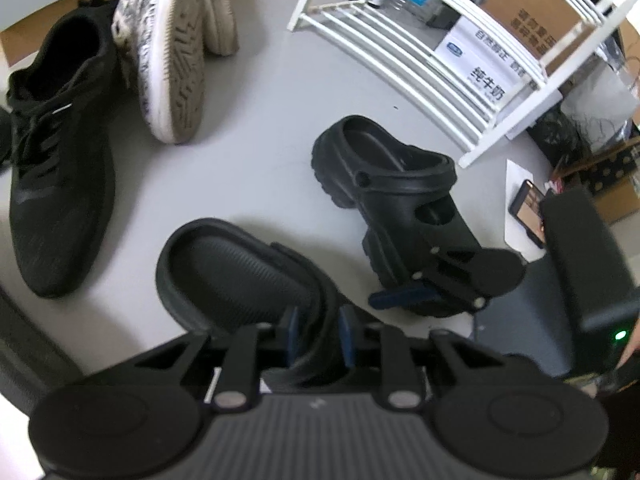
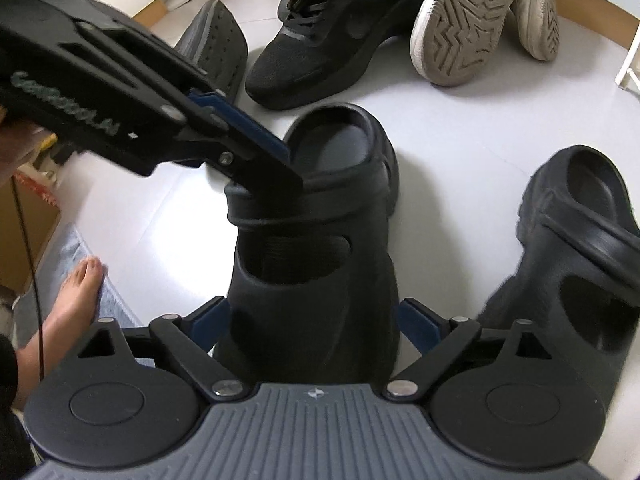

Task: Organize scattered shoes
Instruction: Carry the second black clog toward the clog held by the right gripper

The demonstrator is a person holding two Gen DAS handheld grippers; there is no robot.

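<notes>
A black clog (image 1: 232, 276) (image 2: 312, 264) stands on the pale floor. My left gripper (image 1: 319, 332) (image 2: 290, 164) is shut on its heel strap, one blue pad inside the strap and one outside. My right gripper (image 2: 314, 320) (image 1: 416, 280) is open, its fingers on either side of the same clog's toe end with small gaps. The matching second clog (image 1: 380, 176) (image 2: 580, 240) lies just to the right, free. Further off lie a black sneaker (image 1: 52, 168) (image 2: 332, 40) and two white sneakers (image 1: 172, 52) (image 2: 460, 20) tipped up with their soles showing.
A white slatted shoe rack (image 1: 440, 52) stands at the back right, with boxes and bottles behind it. A phone (image 1: 530, 212) lies on paper near it. A grey slipper (image 2: 216, 44) sits beside the black sneaker. A person's bare foot (image 2: 76, 292) rests at the left.
</notes>
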